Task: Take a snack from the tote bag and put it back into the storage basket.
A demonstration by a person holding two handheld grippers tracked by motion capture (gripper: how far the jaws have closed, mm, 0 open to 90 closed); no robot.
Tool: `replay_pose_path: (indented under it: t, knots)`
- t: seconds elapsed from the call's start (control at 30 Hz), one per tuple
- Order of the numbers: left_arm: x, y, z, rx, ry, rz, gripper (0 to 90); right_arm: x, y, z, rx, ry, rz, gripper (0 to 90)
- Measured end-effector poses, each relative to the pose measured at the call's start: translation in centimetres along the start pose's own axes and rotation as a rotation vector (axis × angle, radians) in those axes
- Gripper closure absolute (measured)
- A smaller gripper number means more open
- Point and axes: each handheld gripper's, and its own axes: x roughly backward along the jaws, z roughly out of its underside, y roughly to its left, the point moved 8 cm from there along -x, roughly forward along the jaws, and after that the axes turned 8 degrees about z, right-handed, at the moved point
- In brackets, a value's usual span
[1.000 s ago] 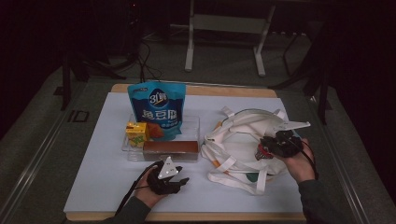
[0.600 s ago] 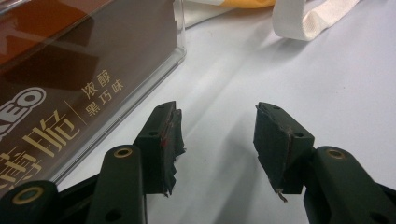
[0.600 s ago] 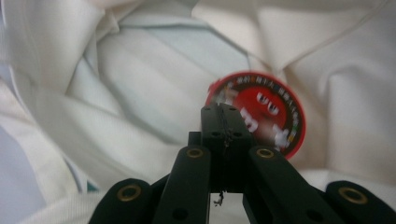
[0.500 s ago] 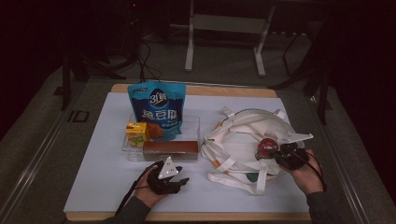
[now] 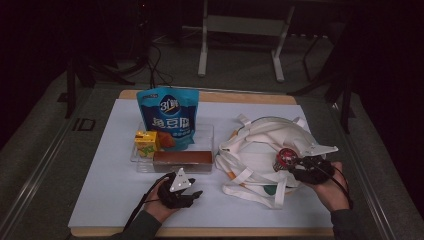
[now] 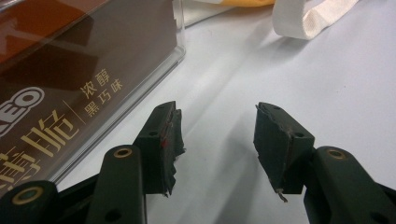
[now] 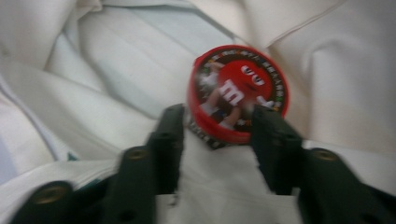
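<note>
Right tool (image 5: pixel 296 161) shifted left since earlier frame, red candy tin (image 5: pixel 285 157) now over white tote bag (image 5: pixel 260 140), right of centre. High view: left tool (image 5: pixel 192 194) idle low centre. Left gripper view: jaws wide apart, empty, beside brown box (image 6: pixel 70 70). Right gripper view: jaws pinch tin (image 7: pixel 237 93) rim. Likely bagging step; next, lower and release.

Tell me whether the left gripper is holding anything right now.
No: in the left gripper view the left gripper has its jaws apart with bare white table between them, beside the brown box.
</note>
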Motion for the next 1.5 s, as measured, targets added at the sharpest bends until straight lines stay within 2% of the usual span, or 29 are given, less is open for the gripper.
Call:
replay_pose_path:
  t: [0.17,0.27,0.33,0.47,0.67,0.73,0.77,0.97,1.23,1.43,1.5]
  knots:
    - [0.0,0.0,0.0,0.001,0.0,0.0,49.6,-0.4,-0.6,-0.5,-0.011,0.008,-0.003,34.8]
    - [0.0,0.0,0.0,0.0,0.001,0.0,49.5,-0.7,-0.7,-0.5,-0.008,0.017,0.002,31.2]
    - [0.0,0.0,0.0,0.001,0.002,0.0,49.5,-1.4,-0.8,-0.5,0.004,0.047,-0.009,26.9]
    - [0.0,0.0,0.0,0.001,0.003,0.001,49.5,-2.2,-1.0,-0.4,-0.013,0.071,-0.026,23.9]
    - [-0.1,0.0,0.0,-0.002,0.005,0.002,49.5,-3.1,-0.9,-0.3,-0.012,0.092,-0.035,22.3]
    - [-0.1,0.0,0.0,-0.003,0.006,0.001,49.5,-3.3,-1.0,-0.3,-0.016,0.096,-0.033,24.2]
    - [-0.1,0.0,0.0,-0.003,0.006,0.002,49.5,-3.4,-1.0,-0.3,-0.022,0.099,-0.031,27.0]
    - [-0.1,0.0,0.0,-0.003,0.007,0.002,49.5,-3.9,-0.9,-0.7,-0.06,0.087,-0.026,27.0]
    - [-0.1,-0.1,0.0,-0.004,0.007,0.004,49.4,-4.6,-0.7,-1.1,-0.053,0.108,-0.035,23.5]
    - [-0.1,-0.1,0.0,-0.004,0.009,0.005,49.4,-5.7,-0.5,-1.0,-0.055,0.147,-0.046,23.3]
    - [-0.1,-0.1,0.0,-0.004,0.009,0.005,49.4,-6.0,-0.3,-0.9,-0.036,0.168,-0.039,23.5]
